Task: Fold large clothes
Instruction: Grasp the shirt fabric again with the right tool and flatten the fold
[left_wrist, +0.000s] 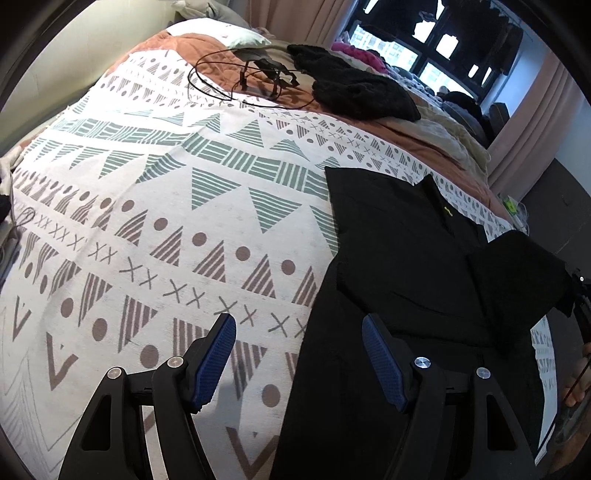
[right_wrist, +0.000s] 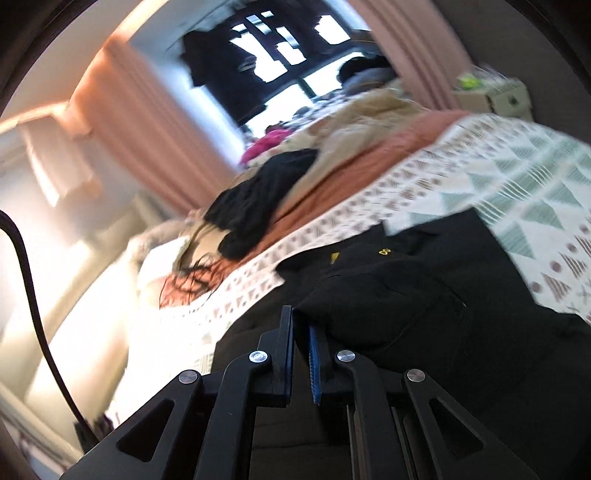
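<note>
black shirt (left_wrist: 406, 266): matt cloth | bedspread (left_wrist: 184, 206): printed woven cloth | left tool (left_wrist: 299, 354): matt plastic, textured blue pads

Shirt (left_wrist: 399, 258) on bedspread (left_wrist: 166, 206), knit pile (left_wrist: 354, 85) behind, cables (left_wrist: 229, 74) left.

A patterned bedspread (left_wrist: 155, 206) covered the bed. At twelve o'clock on it lay a tangle of black cable (left_wrist: 236, 79), with a black knitted heap (left_wrist: 354, 86) just to its one-o'clock side. A white pillow (left_wrist: 221, 31) sat beyond. Pink curtains (left_wrist: 543, 122) flanked the window (left_wrist: 436, 40).
</note>
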